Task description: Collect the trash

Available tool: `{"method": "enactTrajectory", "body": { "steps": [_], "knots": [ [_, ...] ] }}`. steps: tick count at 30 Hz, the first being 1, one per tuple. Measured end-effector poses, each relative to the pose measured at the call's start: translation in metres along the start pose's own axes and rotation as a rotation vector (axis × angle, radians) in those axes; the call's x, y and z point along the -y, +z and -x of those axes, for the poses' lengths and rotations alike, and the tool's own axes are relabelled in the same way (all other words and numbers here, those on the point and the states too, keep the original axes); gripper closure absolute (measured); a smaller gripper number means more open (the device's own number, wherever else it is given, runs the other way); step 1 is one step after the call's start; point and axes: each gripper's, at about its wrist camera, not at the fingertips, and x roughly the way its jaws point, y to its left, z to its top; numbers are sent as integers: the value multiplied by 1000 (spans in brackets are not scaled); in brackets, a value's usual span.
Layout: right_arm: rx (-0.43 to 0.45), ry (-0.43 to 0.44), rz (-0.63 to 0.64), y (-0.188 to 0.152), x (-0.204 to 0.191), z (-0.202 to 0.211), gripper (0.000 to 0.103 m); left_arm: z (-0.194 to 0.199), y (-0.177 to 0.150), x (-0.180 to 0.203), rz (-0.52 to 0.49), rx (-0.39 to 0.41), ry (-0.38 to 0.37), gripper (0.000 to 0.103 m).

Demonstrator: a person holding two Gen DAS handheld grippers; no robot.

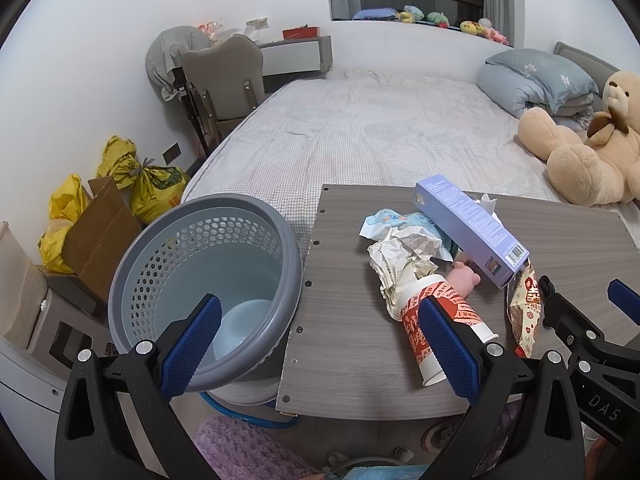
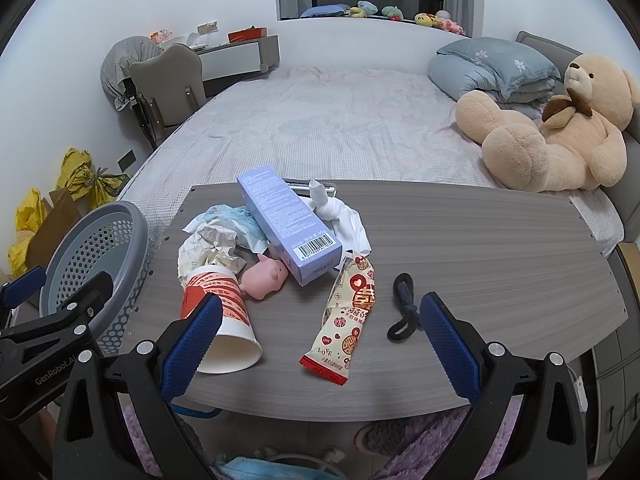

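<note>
Left gripper (image 1: 320, 344): jaws spread wide, holding nothing, between trash basket (image 1: 208, 280) and paper cup (image 1: 436, 320). Right gripper (image 2: 320, 344): wide apart, empty, above snack wrapper (image 2: 348, 312).

Table (image 2: 460, 248) in front of bed (image 2: 320, 128), w/ basket (image 2: 86, 256) off table's 9 o'clock edge. Cup (image 2: 218, 312) on its side at 8 o'clock, crumpled paper (image 2: 204, 250) behind it, toy pig (image 2: 266, 278) just right of cup, box (image 2: 288, 224) at 12 leaning over pig. Wrapper (image 2: 346, 316) at 6, cord loop (image 2: 404, 306) just right of it at 4; teddy (image 2: 560, 128) on bed at 2.
</note>
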Motion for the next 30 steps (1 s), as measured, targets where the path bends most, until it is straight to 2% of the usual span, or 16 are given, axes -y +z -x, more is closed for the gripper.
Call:
{"method": "enactTrajectory", "body": {
  "steps": [30],
  "knots": [
    [5, 1, -5, 1, 2, 3, 8, 0, 0, 1, -1, 1, 2, 6]
  ]
}}
